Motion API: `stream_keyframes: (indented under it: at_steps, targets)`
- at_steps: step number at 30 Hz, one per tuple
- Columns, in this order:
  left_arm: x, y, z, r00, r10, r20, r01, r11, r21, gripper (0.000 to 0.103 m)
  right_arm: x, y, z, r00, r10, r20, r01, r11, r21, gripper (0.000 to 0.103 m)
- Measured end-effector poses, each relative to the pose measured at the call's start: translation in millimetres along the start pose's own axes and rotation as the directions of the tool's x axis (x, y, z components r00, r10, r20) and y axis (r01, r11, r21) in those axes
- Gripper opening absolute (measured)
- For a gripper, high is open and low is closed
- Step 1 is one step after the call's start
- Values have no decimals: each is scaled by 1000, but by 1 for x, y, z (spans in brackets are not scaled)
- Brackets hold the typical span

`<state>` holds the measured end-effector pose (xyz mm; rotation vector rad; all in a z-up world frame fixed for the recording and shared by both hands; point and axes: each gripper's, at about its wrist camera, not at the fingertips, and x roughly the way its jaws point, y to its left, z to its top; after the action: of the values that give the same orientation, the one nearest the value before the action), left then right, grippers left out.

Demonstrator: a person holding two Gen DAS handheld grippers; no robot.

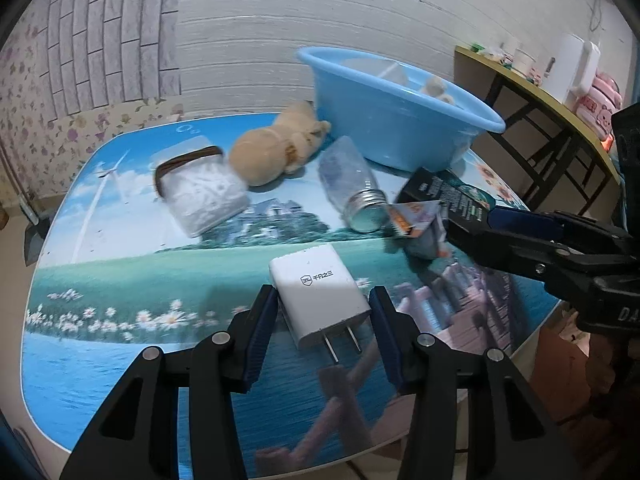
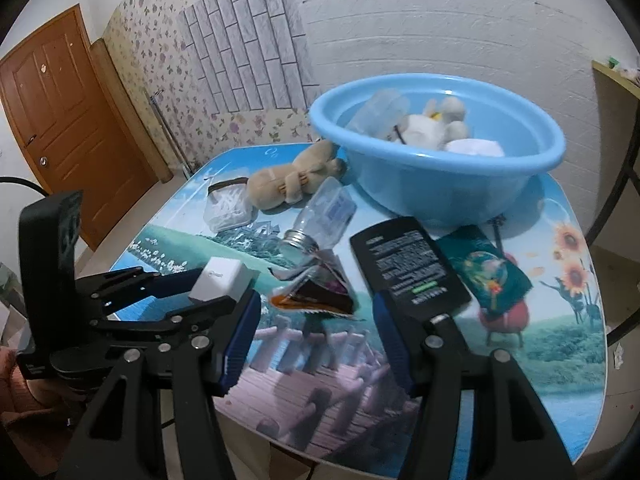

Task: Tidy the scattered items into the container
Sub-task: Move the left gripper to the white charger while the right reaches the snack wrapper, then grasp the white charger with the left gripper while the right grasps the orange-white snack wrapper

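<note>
The left tongs (image 1: 323,316) sit astride the white charger (image 1: 320,300) on the counter (image 1: 120,280). Its body lies between the blue pads, and its two prongs point back toward the wrist, so its long axis runs roughly along the fingers, not across them. The jaws are narrowed around it. The left pad (image 1: 262,332) looks to be touching the charger's near edge, while a sliver of counter shows between the casing and the right pad, so I cannot tell that the grip is firm. In the right wrist view the charger (image 2: 221,279) again lies between those fingers.

The right tongs (image 2: 316,344) stand half open with nothing in them, just short of the crumpled wrapper (image 2: 312,294) and beside the black bottle (image 2: 408,266).

The basin (image 1: 400,128) stands at the far right of the counter, beyond the jar (image 1: 352,188) and the plush toy (image 1: 276,148). The left hand is clearly nearer the charger, and its carry likely runs forward and rightward.
</note>
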<state>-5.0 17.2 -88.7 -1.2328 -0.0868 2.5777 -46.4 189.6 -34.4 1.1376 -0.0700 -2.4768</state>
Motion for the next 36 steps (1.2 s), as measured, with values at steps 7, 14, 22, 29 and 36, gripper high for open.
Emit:
stream_keyframes:
  at_steps: [7, 14, 22, 29, 36]
  targets:
    - [-3, 14, -3, 1000, 2, 7, -2, 1000, -31, 47, 16, 12, 7, 1000, -26, -13, 25, 998, -51, 58]
    - [-5, 25, -4, 1000, 8, 14, -7, 999, -54, 47, 26, 15, 6, 998, -41, -43, 37, 996, -82, 33]
    - [-2, 21, -5, 1000, 9, 15, -8, 1000, -30, 47, 17, 13, -2, 998, -39, -49, 34, 996, -84, 32]
    - [7, 15, -1, 999, 36, 13, -36, 999, 0, 47, 8, 14, -11, 997, -58, -49, 52, 992, -112, 32]
    - [9, 12, 0, 998, 53, 24, -53, 998, 27, 39, 7, 15, -13, 997, -64, -44, 58, 990, -128, 33]
